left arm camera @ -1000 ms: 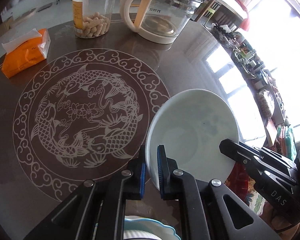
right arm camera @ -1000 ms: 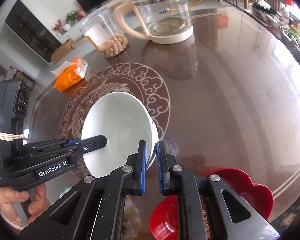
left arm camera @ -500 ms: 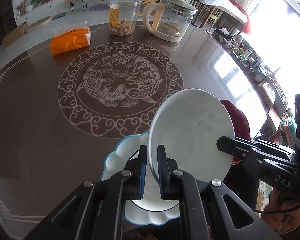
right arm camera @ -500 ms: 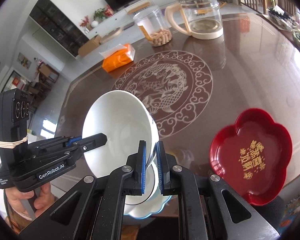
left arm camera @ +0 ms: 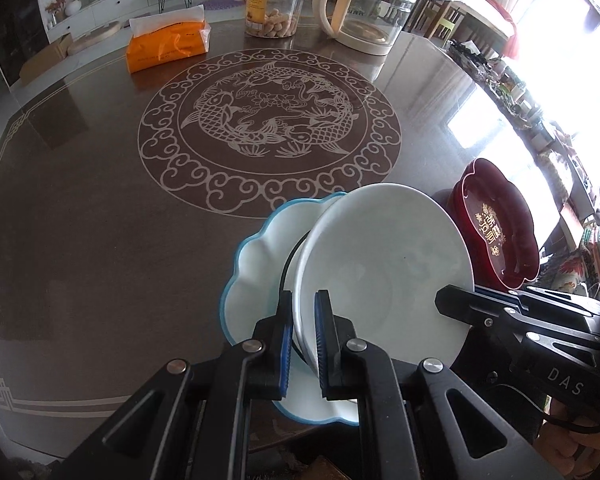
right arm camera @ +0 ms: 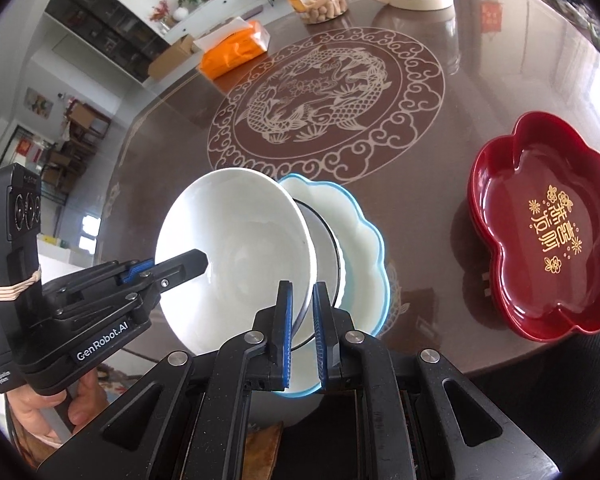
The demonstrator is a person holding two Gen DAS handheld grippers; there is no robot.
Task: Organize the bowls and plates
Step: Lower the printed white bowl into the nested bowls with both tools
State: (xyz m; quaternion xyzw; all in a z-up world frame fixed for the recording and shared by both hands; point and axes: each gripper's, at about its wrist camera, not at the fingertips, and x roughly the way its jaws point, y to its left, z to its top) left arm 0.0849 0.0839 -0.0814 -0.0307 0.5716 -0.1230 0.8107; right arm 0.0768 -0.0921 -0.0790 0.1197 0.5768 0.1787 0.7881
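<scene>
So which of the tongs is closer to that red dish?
Right. The right tongs grip the white bowl's rim on the side toward the red dish; the left tongs grip the far side.

Counted relative to the fish medallion: one white bowl, one blue-rimmed scalloped plate and one stack of red flower-shaped trays nearer than it; one orange tissue pack, one snack jar and one glass kettle beyond it.

Table centre lies free; red tray blocks right.
</scene>
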